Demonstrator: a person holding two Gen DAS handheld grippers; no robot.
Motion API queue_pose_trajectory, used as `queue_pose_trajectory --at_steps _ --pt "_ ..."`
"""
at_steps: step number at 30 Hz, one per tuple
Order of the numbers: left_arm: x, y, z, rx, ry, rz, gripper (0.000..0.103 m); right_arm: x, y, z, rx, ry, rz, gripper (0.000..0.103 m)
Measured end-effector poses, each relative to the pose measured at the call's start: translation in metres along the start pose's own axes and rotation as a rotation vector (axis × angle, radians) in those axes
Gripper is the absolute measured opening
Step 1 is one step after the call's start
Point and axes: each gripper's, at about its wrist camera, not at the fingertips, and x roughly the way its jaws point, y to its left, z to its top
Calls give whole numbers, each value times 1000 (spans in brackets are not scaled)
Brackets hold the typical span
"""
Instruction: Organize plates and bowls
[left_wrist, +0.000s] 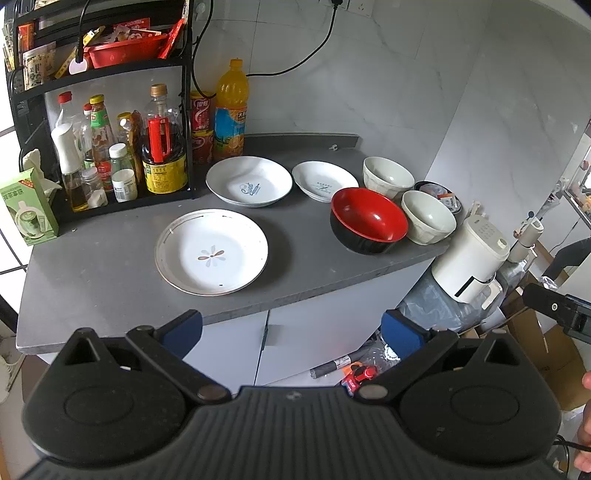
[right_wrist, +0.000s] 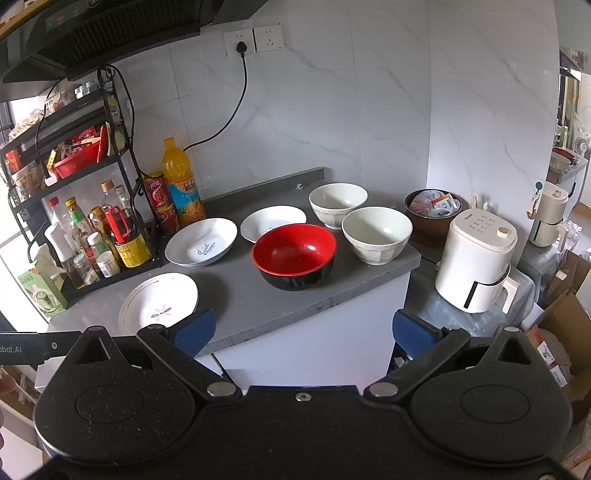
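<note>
On the grey counter (left_wrist: 110, 258) lie three white plates: a flower-marked plate (left_wrist: 211, 252) (right_wrist: 159, 301) in front, a blue-lettered plate (left_wrist: 248, 180) (right_wrist: 201, 241) behind it, and a smaller plate (left_wrist: 324, 181) (right_wrist: 271, 222) to its right. A red-and-black bowl (left_wrist: 368, 219) (right_wrist: 294, 255) and two white bowls (left_wrist: 387, 176) (left_wrist: 427, 217) (right_wrist: 338, 204) (right_wrist: 376, 233) stand at the right end. My left gripper (left_wrist: 291, 328) and right gripper (right_wrist: 303, 330) both hang open before the counter's front edge, holding nothing.
A black rack of sauce bottles (left_wrist: 122, 147) fills the back left, with an orange juice bottle (left_wrist: 231, 110) and red cans (right_wrist: 159, 201) beside it. A white appliance (right_wrist: 476, 258) stands low on the right, next to a brown bowl of packets (right_wrist: 434, 210). Cardboard boxes (right_wrist: 565, 332) lie on the floor.
</note>
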Motion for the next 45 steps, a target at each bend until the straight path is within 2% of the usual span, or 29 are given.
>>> queue_pose_trajectory --at_steps 15,45 --pt "2 -3 2 2 0 0 102 4 -4 -2 3 -8 -7 103" --pt "16 -27 15 -25 21 9 102 21 -27 5 15 28 -3 103"
